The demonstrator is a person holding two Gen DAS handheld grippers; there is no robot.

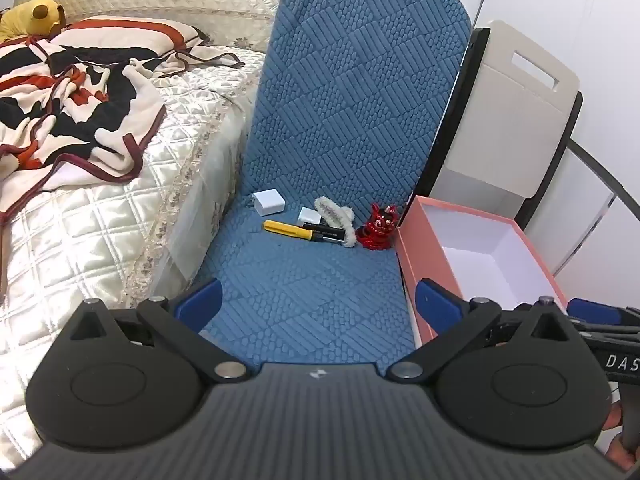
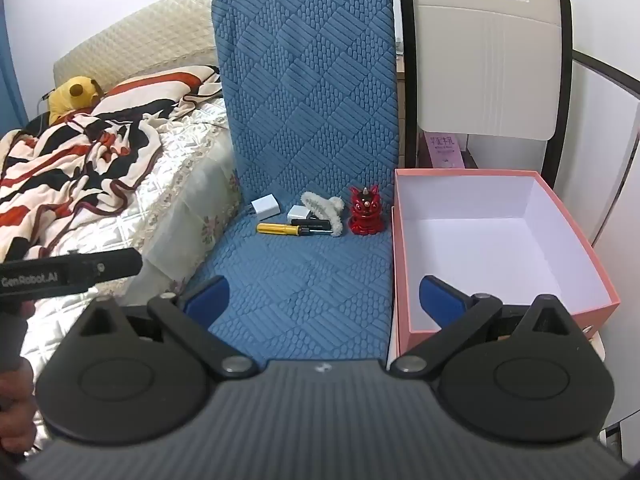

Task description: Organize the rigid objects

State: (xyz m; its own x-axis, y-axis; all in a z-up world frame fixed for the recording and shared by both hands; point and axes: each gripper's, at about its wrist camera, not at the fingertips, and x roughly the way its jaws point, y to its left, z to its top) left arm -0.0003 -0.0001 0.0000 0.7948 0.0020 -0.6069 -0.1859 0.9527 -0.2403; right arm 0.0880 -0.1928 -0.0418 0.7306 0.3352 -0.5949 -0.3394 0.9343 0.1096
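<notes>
On the blue padded chair seat (image 1: 304, 292) (image 2: 304, 280) lie a yellow-handled screwdriver (image 1: 294, 232) (image 2: 286, 229), a black tube (image 1: 326, 234) (image 2: 312, 223), two white chargers (image 1: 269, 202) (image 2: 265, 206) (image 1: 310, 215) (image 2: 299, 212), a fluffy white hair clip (image 1: 338, 216) (image 2: 326, 206) and a red figurine (image 1: 378, 226) (image 2: 365, 210). An empty pink box (image 1: 480, 248) (image 2: 496, 240) stands to the right of the seat. My left gripper (image 1: 318, 304) and right gripper (image 2: 324, 300) are both open and empty, well short of the objects.
A bed with a quilted cream cover (image 1: 100, 216) (image 2: 132, 200), a patterned blanket (image 1: 68, 108) (image 2: 60, 172) and a yellow plush toy (image 1: 34, 16) (image 2: 76, 94) is on the left. A cream folding chair (image 1: 516, 112) (image 2: 488, 64) stands behind the box.
</notes>
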